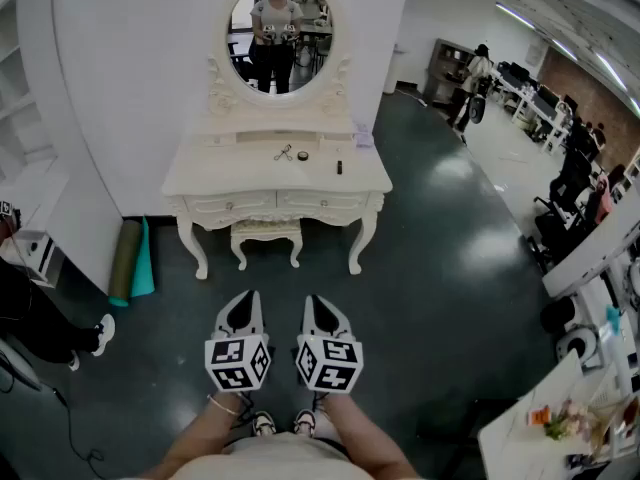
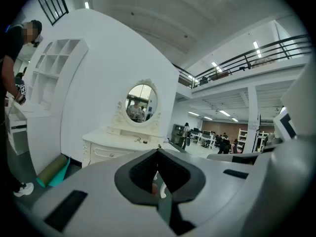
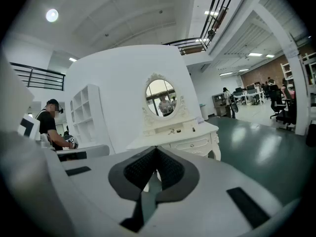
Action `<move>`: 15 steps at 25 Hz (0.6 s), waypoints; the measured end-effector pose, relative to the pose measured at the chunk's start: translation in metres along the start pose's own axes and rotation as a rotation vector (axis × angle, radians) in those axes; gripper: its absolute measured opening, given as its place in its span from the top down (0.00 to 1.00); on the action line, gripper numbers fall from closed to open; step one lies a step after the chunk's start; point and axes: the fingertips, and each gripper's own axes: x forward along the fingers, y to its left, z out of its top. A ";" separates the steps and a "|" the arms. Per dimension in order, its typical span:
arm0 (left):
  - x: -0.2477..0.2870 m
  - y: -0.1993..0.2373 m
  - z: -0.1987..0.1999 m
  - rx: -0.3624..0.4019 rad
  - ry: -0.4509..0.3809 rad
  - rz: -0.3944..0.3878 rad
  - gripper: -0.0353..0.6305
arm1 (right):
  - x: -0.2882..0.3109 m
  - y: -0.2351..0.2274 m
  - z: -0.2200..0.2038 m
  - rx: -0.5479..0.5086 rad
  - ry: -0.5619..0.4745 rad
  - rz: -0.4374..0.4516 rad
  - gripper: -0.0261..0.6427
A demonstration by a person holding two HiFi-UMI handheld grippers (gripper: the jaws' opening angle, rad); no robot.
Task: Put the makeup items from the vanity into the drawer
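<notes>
We stand well apart from the vanity, with the left gripper and the right gripper both closed on nothing. The makeup items lie on its tabletop (three small ones, as far as we can see), and the drawer below is shut. We should first walk close, then open the drawer before we take any item.

The white-and-black two-jaw left gripper and the matching right gripper are held side by side, close but apart, in front of the body, and are pointed forward and slightly downward. Both pairs of jaws are closed tip to tip, with nothing gripped. Bare forearms are extended behind the marker cubes.
</notes>
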 end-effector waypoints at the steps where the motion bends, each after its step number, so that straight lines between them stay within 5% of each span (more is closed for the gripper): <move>1: 0.001 0.002 0.001 -0.001 -0.001 -0.001 0.94 | 0.002 0.001 0.000 -0.002 0.000 -0.002 0.93; 15: 0.019 0.046 0.009 0.015 0.013 -0.051 0.94 | 0.033 0.024 -0.001 0.058 -0.023 -0.054 0.93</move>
